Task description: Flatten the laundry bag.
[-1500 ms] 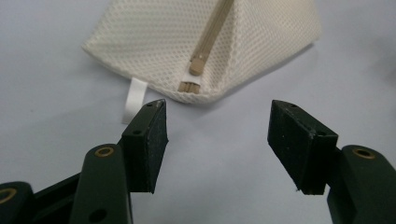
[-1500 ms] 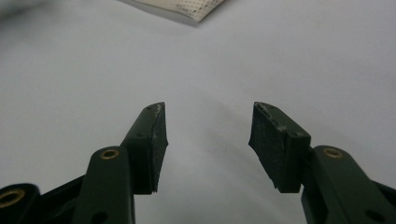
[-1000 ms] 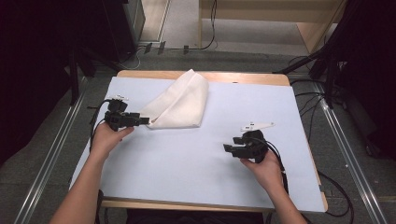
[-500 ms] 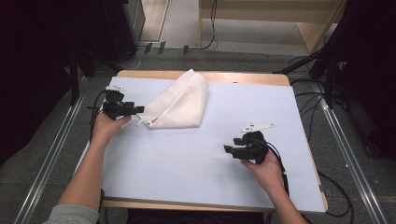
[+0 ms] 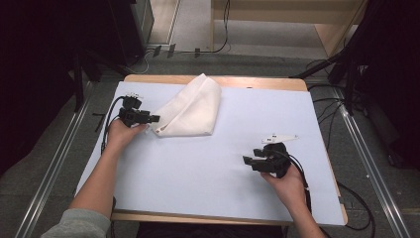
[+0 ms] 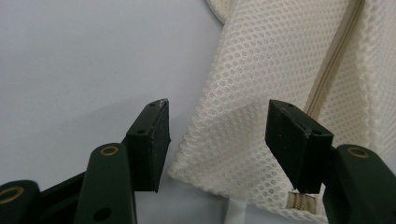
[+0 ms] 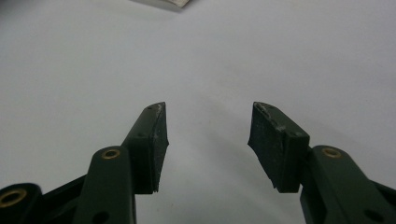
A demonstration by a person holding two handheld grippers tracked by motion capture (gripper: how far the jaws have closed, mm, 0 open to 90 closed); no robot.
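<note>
Evidently the work had barely begun: the white mesh bag lay folded and flat on the pale blue table cover, in the upper left-centre of the high view, and no lift or pull on it showed yet. The left gripper sat at the bag's lower left corner. Its jaws stood wide with that corner between them, and they had just been closing a little, though the pads were not yet pressing on the mesh. A grip and whatever handling follows were, by my reading, all left to do.

The left gripper view gave what the high view could not: the honeycomb weave of the bag, a zipper running up the frame's right side, its end at the bottom edge near the right jaw, and daylight between each pad and the fabric.

The right gripper, at the lower right of the high view, was well apart from the bag. The right gripper view showed its jaws parted over the bare cover, holding nothing.
</note>
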